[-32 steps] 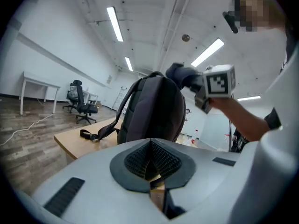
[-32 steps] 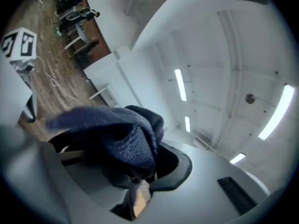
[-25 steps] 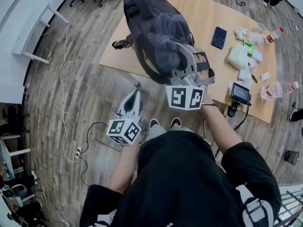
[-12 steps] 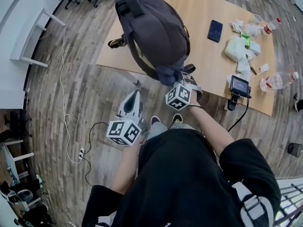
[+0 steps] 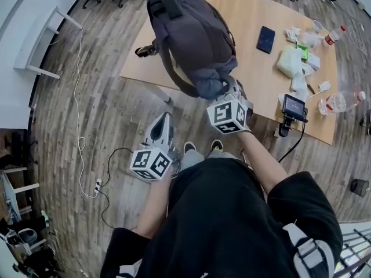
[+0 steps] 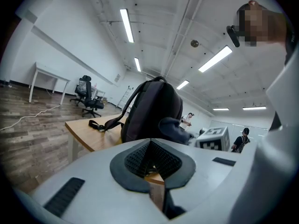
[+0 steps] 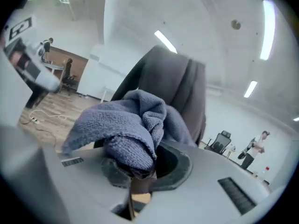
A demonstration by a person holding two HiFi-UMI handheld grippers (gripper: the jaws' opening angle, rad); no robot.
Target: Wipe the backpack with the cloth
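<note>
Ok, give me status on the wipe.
Right hand-held gripper shut on cloth, cloth against near end of backpack. Left hand-held gripper shut, empty, low beside the table. Phone and clutter sit clear.

Wood-plank floor (image 5: 104,86), a light wooden table (image 5: 255,80), black office chairs (image 6: 88,99) — strip lights (image 6: 126,25) overhead.

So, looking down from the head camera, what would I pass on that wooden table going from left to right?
First the dark grey fabric backpack → flat black phone → white soft packet → small red-capped plastic bottle.
</note>
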